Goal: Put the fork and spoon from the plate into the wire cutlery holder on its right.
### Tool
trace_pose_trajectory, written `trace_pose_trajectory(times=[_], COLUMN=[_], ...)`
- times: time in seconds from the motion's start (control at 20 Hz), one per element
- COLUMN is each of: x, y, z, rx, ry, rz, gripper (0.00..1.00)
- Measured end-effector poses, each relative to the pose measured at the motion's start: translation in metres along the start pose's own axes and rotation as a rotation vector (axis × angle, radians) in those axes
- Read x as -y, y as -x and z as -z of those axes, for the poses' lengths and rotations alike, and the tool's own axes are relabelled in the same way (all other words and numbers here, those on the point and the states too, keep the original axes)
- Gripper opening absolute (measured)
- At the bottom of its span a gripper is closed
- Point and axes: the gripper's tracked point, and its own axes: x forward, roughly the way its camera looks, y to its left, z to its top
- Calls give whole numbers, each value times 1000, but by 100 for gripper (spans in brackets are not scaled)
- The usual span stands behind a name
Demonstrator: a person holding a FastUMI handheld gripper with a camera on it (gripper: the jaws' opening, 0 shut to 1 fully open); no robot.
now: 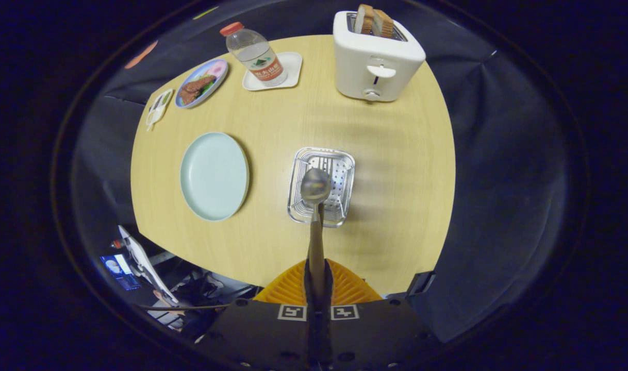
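Spoon held above the wire cutlery holder; plate already cleared.

The gripper [317,281] has its jaws closed on the handle of the spoon [315,186], whose bowl hangs over the wire cutlery holder [345,167] at mid-counter [396,216]. The pale blue plate [214,175], to the holder's left near the counter's left edge, is bare. No fork can be made out inside the holder's mesh; its placement cannot be confirmed. Remaining step, by judgement: lower and release the spoon.

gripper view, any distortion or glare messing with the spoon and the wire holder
Gripper view: fisheye bends the table edge into a curve; the spoon, clamped in the gripper, shows a soft highlight on its bowl; the wire cutlery holder glints but stays readable; the pale plate is evenly lit.
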Motion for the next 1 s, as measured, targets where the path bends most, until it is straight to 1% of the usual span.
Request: trace_pose_trajectory(times=[0.1,0.15,0.25,0.3,0.4,0.45,0.5,0.55,0.6,0.65,0.7,0.75,0.8,0.9,0.95,1.0], x=[-2,-1,-1,0,-1,-3,-6,-10,-15,-17,-21,-24,-29,-39,-44,-49], y=[1,3,1,2,6,7,11,13,18,20,22,25,28,37,43,47], z=[-4,-5,-7,-9,-11,-11,-11,-10,-8,-5,-3,-1,-1,1,1,1], rx=[6,8,17,29,65,87,106,130,150,164,184,206,240,322,372,419], ry=[8,12,10,10,19,22,28,30,38,46,54,66,67,77,92,101], rz=[11,22,29,34,38,31,25,14,-1,-6,-15,-21,-27,-34,-27,-18], gripper=[2,7,7,10,10,14,14,11,14,21,22,28,29,39,47,49])
